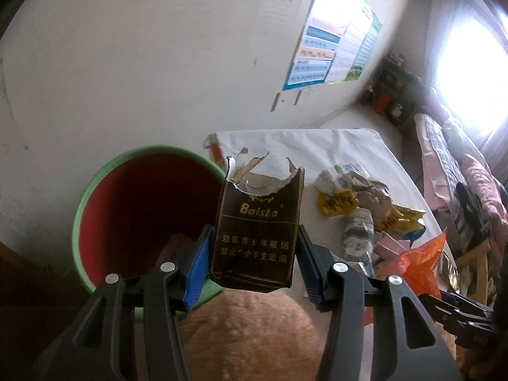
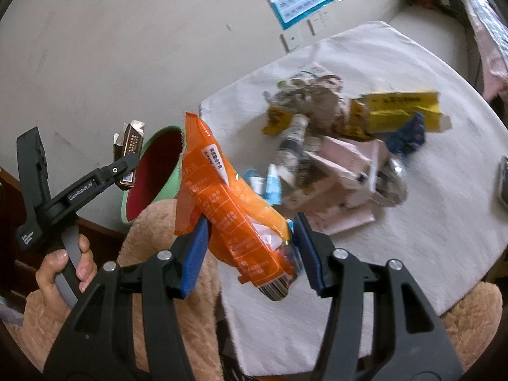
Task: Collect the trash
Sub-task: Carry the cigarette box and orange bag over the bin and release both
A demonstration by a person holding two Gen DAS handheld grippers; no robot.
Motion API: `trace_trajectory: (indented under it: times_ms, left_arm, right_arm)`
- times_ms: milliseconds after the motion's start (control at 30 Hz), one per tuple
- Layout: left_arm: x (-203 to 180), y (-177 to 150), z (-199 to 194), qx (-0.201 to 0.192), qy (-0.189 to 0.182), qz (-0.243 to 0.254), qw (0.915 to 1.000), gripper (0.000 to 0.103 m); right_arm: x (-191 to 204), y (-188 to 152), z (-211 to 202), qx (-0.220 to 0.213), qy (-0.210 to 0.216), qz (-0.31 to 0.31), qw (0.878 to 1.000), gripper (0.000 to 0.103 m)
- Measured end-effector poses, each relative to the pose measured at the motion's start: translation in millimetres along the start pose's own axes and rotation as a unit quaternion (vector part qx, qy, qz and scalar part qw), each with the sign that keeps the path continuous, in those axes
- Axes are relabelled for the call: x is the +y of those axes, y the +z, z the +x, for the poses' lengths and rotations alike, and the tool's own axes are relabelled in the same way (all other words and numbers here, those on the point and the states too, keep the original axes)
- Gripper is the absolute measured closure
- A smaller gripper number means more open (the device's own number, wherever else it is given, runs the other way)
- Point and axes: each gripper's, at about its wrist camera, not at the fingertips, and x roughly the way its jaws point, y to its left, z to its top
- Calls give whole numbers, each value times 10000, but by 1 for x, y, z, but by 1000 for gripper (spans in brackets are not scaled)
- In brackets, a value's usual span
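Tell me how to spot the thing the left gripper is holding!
Find the round bin, green outside and red inside, beside the white-covered table. Right next to its rim, the left gripper pinches a dark brown cigarette pack. Unlike the bright yellow and orange wrappers nearby, it has gold writing and a ripped-open top.

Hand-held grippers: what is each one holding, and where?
Left hand-held gripper clamps the brown cigarette pack across its lower sides. Right hand-held gripper clamps the orange wrapper around its lower half.
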Motion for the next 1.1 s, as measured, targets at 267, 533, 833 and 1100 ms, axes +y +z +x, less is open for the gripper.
trace_trajectory:
  times_ms: [267, 533, 833, 1100]
  left_arm:
    - [38, 3, -2, -68, 152, -371, 9992, 54]
    - [78, -2, 4, 15, 347, -786, 9963, 54]
    - [107, -10, 15, 148, 587, -1000, 9931, 54]
    - [117, -12, 26, 254, 658, -1091, 9915, 54]
  right_arm:
    - [43, 18, 27, 188, 41, -402, 9990, 51]
    - [88, 42, 62, 314, 97, -736, 9967, 51]
    - [137, 66, 101, 318, 4, -1147, 9929, 51]
    - [157, 80, 120, 258, -106, -1300, 9911, 49]
